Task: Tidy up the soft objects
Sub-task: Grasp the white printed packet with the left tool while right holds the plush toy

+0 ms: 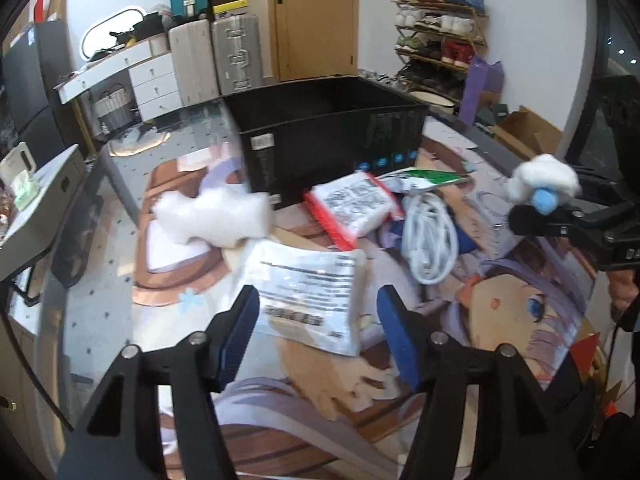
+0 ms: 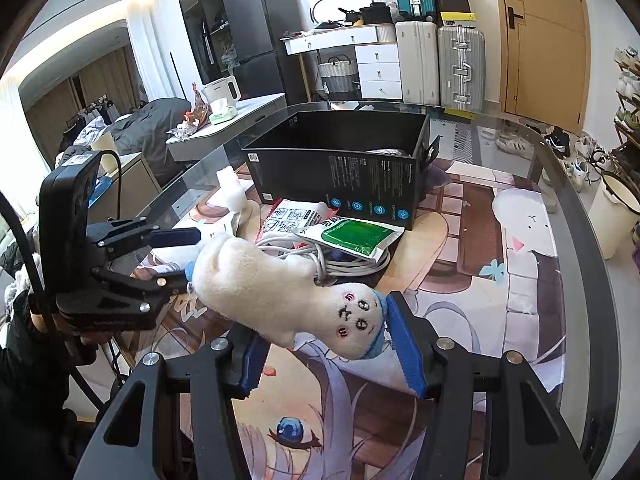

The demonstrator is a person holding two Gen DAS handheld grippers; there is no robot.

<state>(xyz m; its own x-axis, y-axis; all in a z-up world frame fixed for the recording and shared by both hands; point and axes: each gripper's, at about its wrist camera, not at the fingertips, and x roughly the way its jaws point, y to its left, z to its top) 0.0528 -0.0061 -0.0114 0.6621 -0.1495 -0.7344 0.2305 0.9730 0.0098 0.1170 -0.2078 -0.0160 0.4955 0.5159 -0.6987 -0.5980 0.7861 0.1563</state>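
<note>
My right gripper (image 2: 324, 344) is shut on a white plush toy (image 2: 280, 292) with a stitched face and blue trim, held above the table; it also shows at the right of the left wrist view (image 1: 546, 178). My left gripper (image 1: 316, 312) is open and empty, just above a clear plastic packet (image 1: 308, 300). A white wad of stuffing (image 1: 212, 216) lies left of the black box (image 1: 328, 136). The open black box (image 2: 340, 152) stands at the back of the table.
A red-edged packet (image 1: 352, 204), a green-and-white pouch (image 2: 352, 236) and a coiled white cable (image 1: 430, 236) lie in front of the box. The glass table (image 2: 560, 300) has an anime mat. Suitcases, a shoe rack and a white bucket (image 2: 612, 216) stand beyond.
</note>
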